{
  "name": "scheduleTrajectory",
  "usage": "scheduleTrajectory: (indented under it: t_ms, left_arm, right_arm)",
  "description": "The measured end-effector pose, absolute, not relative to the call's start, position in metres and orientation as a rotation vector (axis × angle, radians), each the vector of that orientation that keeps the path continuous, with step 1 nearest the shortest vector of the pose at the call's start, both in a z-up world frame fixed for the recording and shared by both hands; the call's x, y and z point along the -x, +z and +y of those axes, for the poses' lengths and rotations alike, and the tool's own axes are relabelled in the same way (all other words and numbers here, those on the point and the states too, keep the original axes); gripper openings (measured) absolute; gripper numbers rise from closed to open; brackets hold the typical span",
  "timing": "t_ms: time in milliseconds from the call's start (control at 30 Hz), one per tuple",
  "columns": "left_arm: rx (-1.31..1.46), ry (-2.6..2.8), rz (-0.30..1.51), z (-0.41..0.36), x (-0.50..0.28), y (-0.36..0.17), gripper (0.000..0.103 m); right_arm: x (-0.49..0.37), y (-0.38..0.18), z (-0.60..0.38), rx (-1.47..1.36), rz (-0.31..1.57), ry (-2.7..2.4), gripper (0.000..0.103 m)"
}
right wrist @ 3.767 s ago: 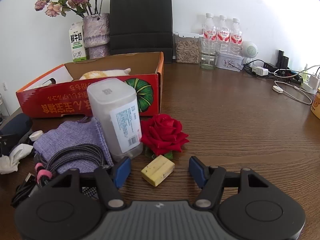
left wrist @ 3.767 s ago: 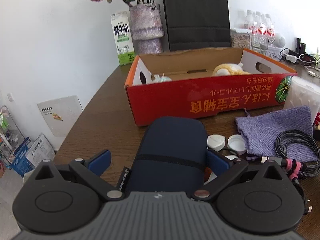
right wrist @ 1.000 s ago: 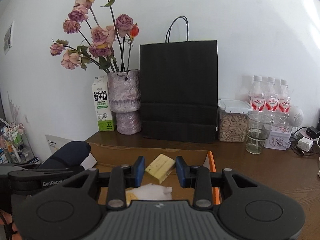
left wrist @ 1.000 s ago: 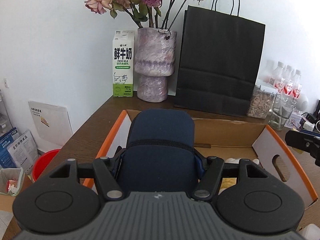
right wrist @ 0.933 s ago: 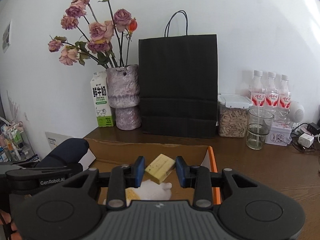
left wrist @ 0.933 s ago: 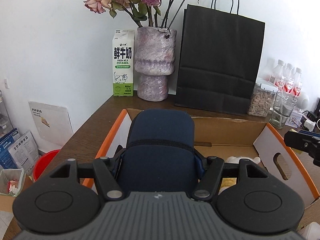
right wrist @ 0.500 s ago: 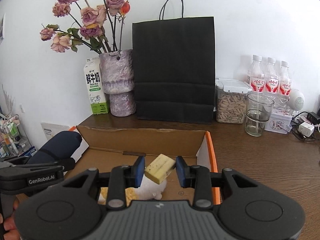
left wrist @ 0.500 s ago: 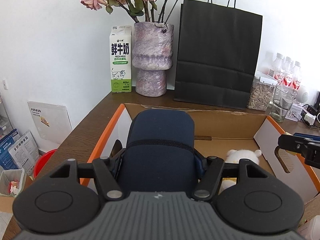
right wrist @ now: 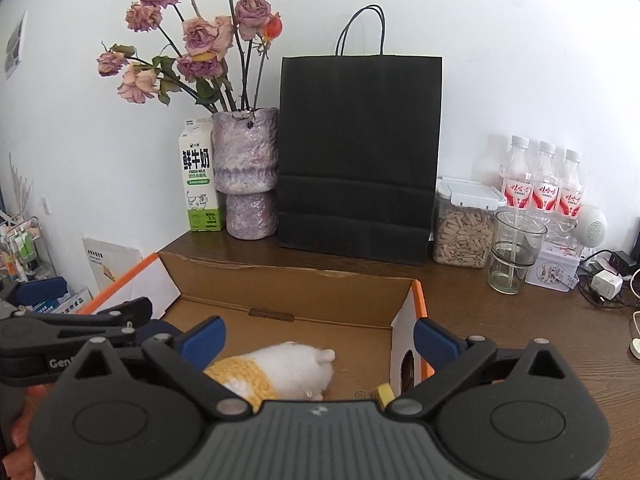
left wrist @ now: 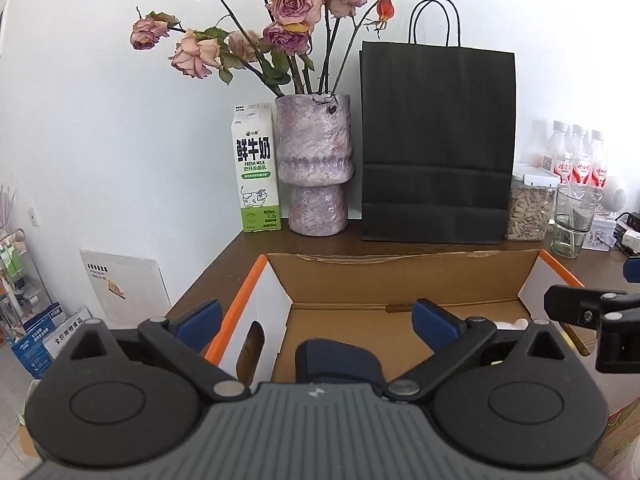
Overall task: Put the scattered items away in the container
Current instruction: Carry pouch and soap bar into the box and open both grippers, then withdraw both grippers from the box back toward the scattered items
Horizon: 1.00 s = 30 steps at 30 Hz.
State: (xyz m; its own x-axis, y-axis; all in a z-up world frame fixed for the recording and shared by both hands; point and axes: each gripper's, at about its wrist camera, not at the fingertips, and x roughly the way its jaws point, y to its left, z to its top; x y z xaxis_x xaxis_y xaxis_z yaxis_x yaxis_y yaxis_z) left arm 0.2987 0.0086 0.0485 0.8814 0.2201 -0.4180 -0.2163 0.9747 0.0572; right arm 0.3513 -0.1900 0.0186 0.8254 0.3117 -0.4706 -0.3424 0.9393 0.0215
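The cardboard box [left wrist: 240,300] with an orange rim lies open below both grippers. My left gripper [left wrist: 316,320] hangs over its left end, its jaws opening wide with nothing between the pads. The navy case [left wrist: 338,364] lies loose inside the box just under it. My right gripper [right wrist: 319,339] hovers over the right end of the box [right wrist: 418,292], its jaws also opening and empty. The yellow block [right wrist: 382,393] rests on the box floor by the right wall, next to a white and yellow plush toy [right wrist: 280,372].
Behind the box stand a milk carton [left wrist: 256,172], a purple vase of dried roses [left wrist: 316,168] and a black paper bag [left wrist: 436,140]. A seed jar [right wrist: 464,228], a glass [right wrist: 516,256], water bottles [right wrist: 540,192] and chargers [right wrist: 606,284] fill the back right.
Both grippers have opened. The navy case has dropped out of the left gripper and the yellow block out of the right, and both now lie in the box.
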Motion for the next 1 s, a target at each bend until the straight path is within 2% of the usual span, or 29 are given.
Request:
scheduleTrajectory:
  t_ms: [1000]
  left_arm:
    - [0.027, 0.239, 0.446, 0.0157, -0.2957, 0.0518, 0.103]
  right_arm:
    - [-0.3438, 0.0255, -0.1904, 0.080, 0.462, 0.335, 0.102]
